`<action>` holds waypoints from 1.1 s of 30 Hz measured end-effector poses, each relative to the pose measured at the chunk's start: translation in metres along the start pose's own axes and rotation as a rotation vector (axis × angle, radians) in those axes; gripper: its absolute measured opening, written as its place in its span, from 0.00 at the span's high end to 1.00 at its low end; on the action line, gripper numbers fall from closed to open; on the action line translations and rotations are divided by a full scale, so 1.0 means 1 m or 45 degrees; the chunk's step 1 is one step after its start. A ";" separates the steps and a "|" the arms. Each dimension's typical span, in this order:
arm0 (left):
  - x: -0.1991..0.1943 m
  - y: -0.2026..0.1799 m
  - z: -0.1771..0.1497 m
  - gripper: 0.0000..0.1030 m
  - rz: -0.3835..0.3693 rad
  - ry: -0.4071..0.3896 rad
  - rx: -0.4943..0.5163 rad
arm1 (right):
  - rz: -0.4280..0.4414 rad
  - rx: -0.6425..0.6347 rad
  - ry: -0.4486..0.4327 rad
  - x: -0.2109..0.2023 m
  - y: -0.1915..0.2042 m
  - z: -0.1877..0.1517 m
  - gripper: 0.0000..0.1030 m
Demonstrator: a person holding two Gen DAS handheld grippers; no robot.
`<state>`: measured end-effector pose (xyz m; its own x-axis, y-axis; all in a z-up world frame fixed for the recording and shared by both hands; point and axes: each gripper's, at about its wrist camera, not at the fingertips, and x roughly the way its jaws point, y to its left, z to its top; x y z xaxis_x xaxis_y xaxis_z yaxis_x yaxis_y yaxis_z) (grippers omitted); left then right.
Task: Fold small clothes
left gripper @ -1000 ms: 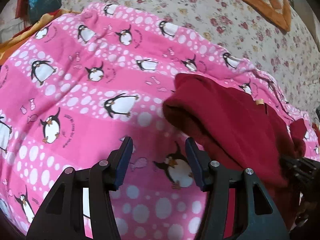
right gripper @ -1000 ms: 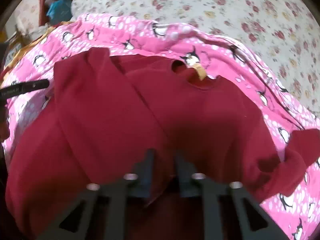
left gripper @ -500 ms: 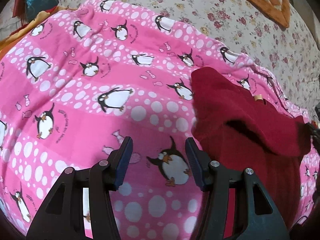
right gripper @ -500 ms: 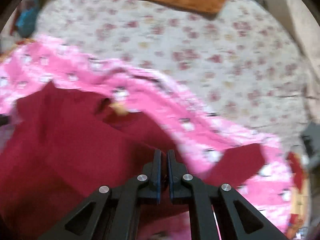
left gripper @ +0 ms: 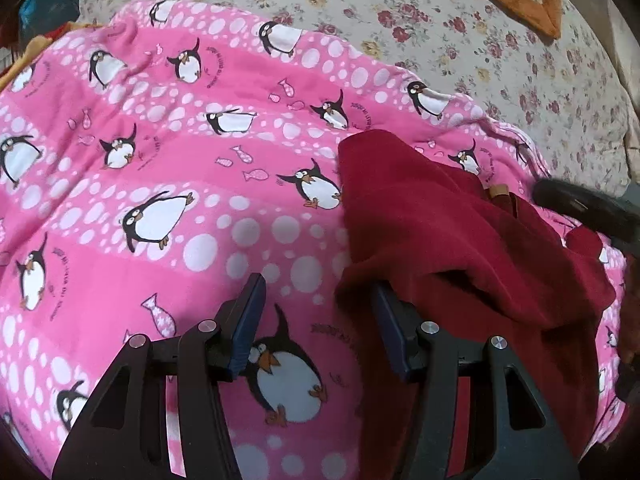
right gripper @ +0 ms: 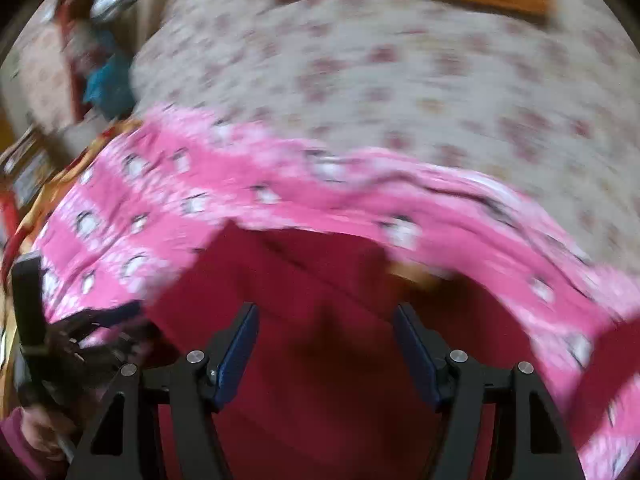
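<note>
Shirt: dark red, soft fleecy knit, lying on pink penguin blanket, one side flapped over the body; partly folded, more folds likely left. Left gripper open beside shirt's edge, empty. Right gripper open above shirt, gripping nothing; view blurred.

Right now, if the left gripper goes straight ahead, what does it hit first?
Probably the pink penguin blanket, which fills the gap of the open left gripper. The red top sits just off its right finger; depth is unclear, so it might brush that.
</note>
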<state>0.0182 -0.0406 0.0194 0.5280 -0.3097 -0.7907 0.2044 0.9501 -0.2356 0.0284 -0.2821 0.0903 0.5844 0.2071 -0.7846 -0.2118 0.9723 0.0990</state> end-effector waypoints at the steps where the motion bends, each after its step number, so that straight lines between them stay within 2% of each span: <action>1: 0.001 0.005 0.001 0.47 -0.012 0.001 -0.018 | 0.008 -0.040 0.006 0.012 0.013 0.008 0.35; 4: 0.003 0.017 0.004 0.47 -0.066 0.007 -0.078 | 0.033 -0.114 0.047 0.056 0.040 0.033 0.35; 7: 0.002 0.018 0.005 0.47 -0.090 0.011 -0.056 | 0.114 -0.106 0.142 0.102 0.055 0.050 0.36; 8: 0.002 0.017 0.005 0.47 -0.089 0.014 -0.041 | 0.138 -0.113 0.183 0.113 0.059 0.050 0.61; 9: 0.002 0.017 0.005 0.47 -0.089 0.018 -0.034 | 0.150 -0.157 0.247 0.129 0.066 0.051 0.75; 10: 0.002 0.017 0.005 0.47 -0.090 0.024 -0.029 | 0.101 -0.207 0.267 0.136 0.070 0.048 0.92; 12: 0.003 0.016 0.006 0.47 -0.092 0.033 -0.021 | 0.005 -0.212 0.219 0.142 0.069 0.053 0.94; 15: 0.003 0.017 0.006 0.47 -0.096 0.036 -0.012 | -0.174 -0.069 0.178 0.153 0.048 0.060 0.98; 16: 0.004 0.017 0.007 0.47 -0.101 0.038 -0.015 | -0.169 -0.039 0.172 0.154 0.045 0.060 0.98; 19: 0.003 0.019 0.007 0.47 -0.110 0.045 -0.030 | 0.042 0.102 0.149 0.129 0.037 0.050 0.98; 22: 0.000 0.019 0.006 0.47 -0.101 0.049 -0.035 | 0.073 0.038 0.082 0.092 0.050 0.035 0.97; 24: -0.004 0.020 0.006 0.47 -0.092 0.047 -0.035 | 0.135 -0.032 0.067 0.072 0.064 0.020 0.97; 27: -0.010 0.024 0.006 0.47 -0.077 0.026 -0.051 | 0.186 -0.055 0.174 0.078 0.077 -0.005 0.97; 29: -0.017 0.026 0.008 0.47 -0.052 -0.021 -0.062 | 0.189 -0.006 0.252 0.085 0.078 -0.026 0.97; 33: -0.025 0.023 0.014 0.47 -0.028 -0.108 -0.057 | 0.247 0.041 0.231 0.059 0.068 -0.042 0.97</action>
<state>0.0208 -0.0113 0.0416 0.5923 -0.3309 -0.7346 0.1810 0.9431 -0.2789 0.0152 -0.2084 0.0248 0.3849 0.3700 -0.8455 -0.2791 0.9199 0.2755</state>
